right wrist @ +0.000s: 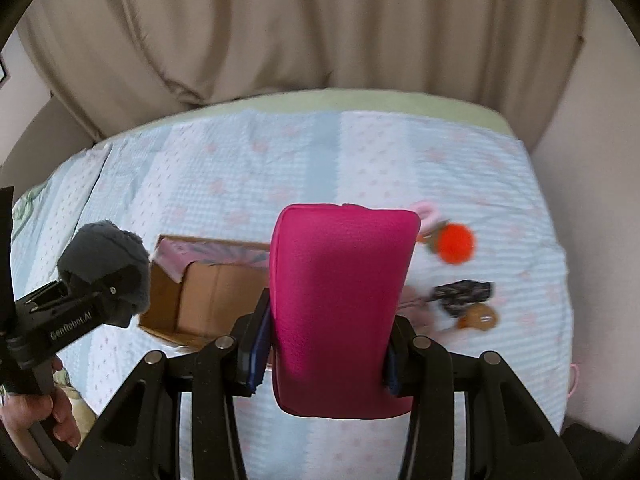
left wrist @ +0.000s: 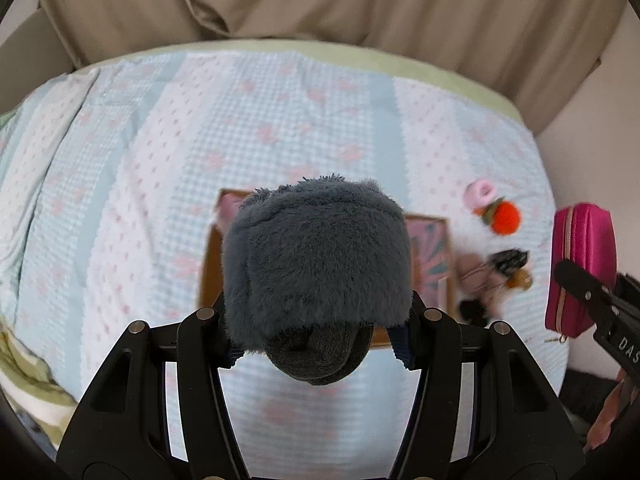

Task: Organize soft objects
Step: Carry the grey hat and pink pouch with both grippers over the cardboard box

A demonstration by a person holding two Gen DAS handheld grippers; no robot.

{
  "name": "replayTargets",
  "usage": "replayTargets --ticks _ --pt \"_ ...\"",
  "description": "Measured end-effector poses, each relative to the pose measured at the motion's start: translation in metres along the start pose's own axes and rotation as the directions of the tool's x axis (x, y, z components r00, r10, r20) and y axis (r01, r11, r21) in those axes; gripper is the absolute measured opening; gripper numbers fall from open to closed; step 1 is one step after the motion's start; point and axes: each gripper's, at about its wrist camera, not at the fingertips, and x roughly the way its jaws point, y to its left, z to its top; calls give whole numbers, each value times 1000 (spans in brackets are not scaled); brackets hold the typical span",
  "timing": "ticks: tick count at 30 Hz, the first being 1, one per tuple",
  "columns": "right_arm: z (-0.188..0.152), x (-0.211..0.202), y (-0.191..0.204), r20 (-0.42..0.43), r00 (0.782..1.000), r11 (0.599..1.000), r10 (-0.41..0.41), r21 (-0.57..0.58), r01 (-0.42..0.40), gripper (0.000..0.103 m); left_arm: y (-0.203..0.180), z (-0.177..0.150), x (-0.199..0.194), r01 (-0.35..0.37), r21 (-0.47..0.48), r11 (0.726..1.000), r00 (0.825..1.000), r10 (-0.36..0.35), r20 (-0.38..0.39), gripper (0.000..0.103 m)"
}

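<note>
My left gripper is shut on a grey fuzzy plush item and holds it above an open cardboard box on the bed. That plush also shows at the left of the right wrist view. My right gripper is shut on a magenta zip pouch, held above the bed to the right of the box. The pouch shows at the right edge of the left wrist view.
A pink ring, an orange pom-pom, a dark patterned piece and a brown item lie right of the box on the blue-and-white quilt. Beige curtains hang behind the bed. A wall stands at the right.
</note>
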Motion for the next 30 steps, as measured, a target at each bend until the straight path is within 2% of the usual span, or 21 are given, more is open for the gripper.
replayTargets --ticks 4,9,17,23,27,28,30 --pt "4 41 31 -75 997 1000 12 20 -10 42 32 0 26 -14 40 999 998 16 -54 53" --pt "2 89 53 -171 985 999 16 39 -10 42 52 1 65 -6 84 996 992 16 -124 53" --pt "-3 151 57 -307 951 998 42 56 -26 42 48 -3 124 21 136 990 975 9 -220 53" --pt "-9 199 50 -370 926 996 72 76 -47 42 39 -15 170 14 182 983 959 39 -281 53" --pt "-13 220 46 -394 913 990 109 121 -65 42 40 -18 192 19 172 985 946 38 -322 53" --pt "-14 222 46 -394 912 990 114 126 -69 42 40 -17 194 16 173 985 946 41 -322 55" --pt "-12 224 48 -383 915 988 127 131 -82 42 38 -14 198 13 187 982 948 47 -314 68"
